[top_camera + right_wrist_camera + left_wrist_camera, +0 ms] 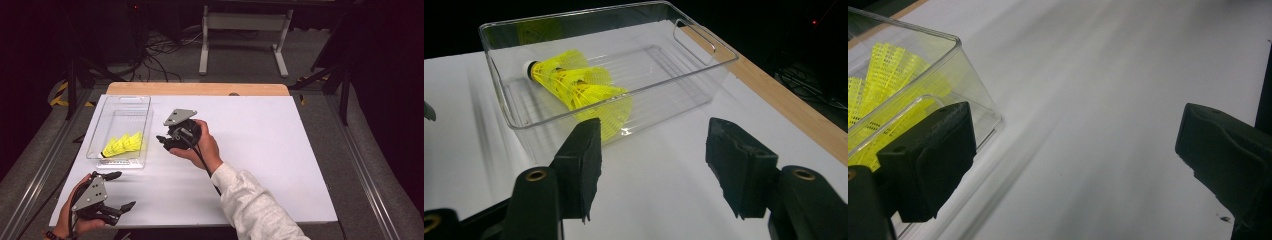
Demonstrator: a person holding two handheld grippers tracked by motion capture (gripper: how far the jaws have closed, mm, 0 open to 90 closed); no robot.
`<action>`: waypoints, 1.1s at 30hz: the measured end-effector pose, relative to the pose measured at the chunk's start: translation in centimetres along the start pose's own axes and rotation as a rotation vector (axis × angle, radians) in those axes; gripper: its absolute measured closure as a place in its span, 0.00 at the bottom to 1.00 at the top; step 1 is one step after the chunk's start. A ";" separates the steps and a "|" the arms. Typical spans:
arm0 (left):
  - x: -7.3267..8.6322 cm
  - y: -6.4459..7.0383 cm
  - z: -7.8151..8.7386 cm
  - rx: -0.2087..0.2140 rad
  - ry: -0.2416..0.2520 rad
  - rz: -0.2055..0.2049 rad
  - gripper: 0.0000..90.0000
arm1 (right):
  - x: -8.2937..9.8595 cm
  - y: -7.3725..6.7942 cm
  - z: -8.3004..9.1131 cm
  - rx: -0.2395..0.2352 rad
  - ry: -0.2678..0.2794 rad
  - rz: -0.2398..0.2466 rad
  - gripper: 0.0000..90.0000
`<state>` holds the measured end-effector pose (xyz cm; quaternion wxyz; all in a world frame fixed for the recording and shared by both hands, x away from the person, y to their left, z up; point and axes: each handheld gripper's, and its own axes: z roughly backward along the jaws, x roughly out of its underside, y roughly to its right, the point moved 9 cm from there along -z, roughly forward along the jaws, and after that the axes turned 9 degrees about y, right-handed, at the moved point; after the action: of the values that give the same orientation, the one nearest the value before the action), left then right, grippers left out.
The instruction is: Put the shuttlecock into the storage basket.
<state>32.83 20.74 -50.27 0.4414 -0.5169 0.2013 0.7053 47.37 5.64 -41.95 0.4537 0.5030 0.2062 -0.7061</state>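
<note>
Yellow shuttlecocks (576,87) nested in a stack, lying in clear bin (704,42) at table's left; likely featherlight, springy skirts, crushable; best pinched at white cork end; right gripper (651,150) agape just beside bin; left gripper (116,190) agape, empty.

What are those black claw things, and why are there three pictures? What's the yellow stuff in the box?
A person sits at a white table and holds a squeeze-tool in each hand. The left tool and the right tool each have two black jaws, standing open, holding nothing. One picture comes from a camera above the table. The other two come from small cameras riding on each tool, so you see the jaws poking up from the bottom. The yellow things are shuttlecocks, stacked together, lying inside a clear plastic box.
</note>
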 end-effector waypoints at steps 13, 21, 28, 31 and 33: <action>0.0 0.0 0.0 0.002 -0.001 0.005 0.04 | 0.4 0.9 1.3 0.022 0.012 -0.003 0.43; 0.0 0.0 -0.1 0.005 -0.003 0.003 0.04 | 0.7 0.9 1.8 0.030 0.008 0.005 0.40; 0.0 0.1 -0.1 0.006 -0.002 0.003 0.04 | 0.9 1.0 2.3 0.034 0.016 0.011 0.33; 0.0 0.0 -0.1 0.005 -0.003 0.002 0.04 | 1.0 1.0 2.4 0.040 0.017 0.016 0.31; 0.0 0.1 -0.1 0.006 -0.003 0.001 0.04 | 1.1 0.9 2.5 0.041 0.015 0.024 0.28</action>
<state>32.82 20.66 -50.36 0.4428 -0.5143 0.2030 0.7058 46.69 2.81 -41.79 0.4502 0.5197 0.1892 -0.7011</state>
